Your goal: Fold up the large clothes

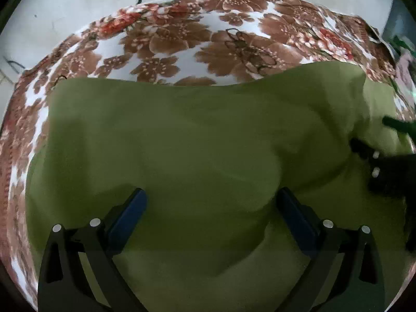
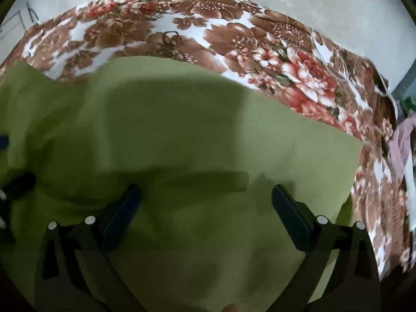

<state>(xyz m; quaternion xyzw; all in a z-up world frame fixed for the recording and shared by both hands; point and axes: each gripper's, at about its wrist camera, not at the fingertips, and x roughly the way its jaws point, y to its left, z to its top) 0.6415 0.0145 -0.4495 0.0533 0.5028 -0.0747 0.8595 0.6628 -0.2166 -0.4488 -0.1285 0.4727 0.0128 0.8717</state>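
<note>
Both grippers, left (image 1: pixel 210 197) and right (image 2: pixel 206 195), hung wide open at the bottom of their frames, gripping nothing. Green cloth (image 1: pixel 195 140) filled the middle beneath them, spread over a floral sheet (image 1: pixel 182 44) showing across the top.

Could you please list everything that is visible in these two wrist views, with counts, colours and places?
green garment: one, olive green, spread over the flowered cloth, filling the near half of both views.
flowered cloth: one, white with brown and red flowers, under the garment.
floor: pale grey, beyond the cloth.
pinkish fabric: one piece, at the right edge, blurred.
left hand-held gripper: one, black with blue pads, open above the garment.
right hand-held gripper: one, black, open above the garment.
</note>
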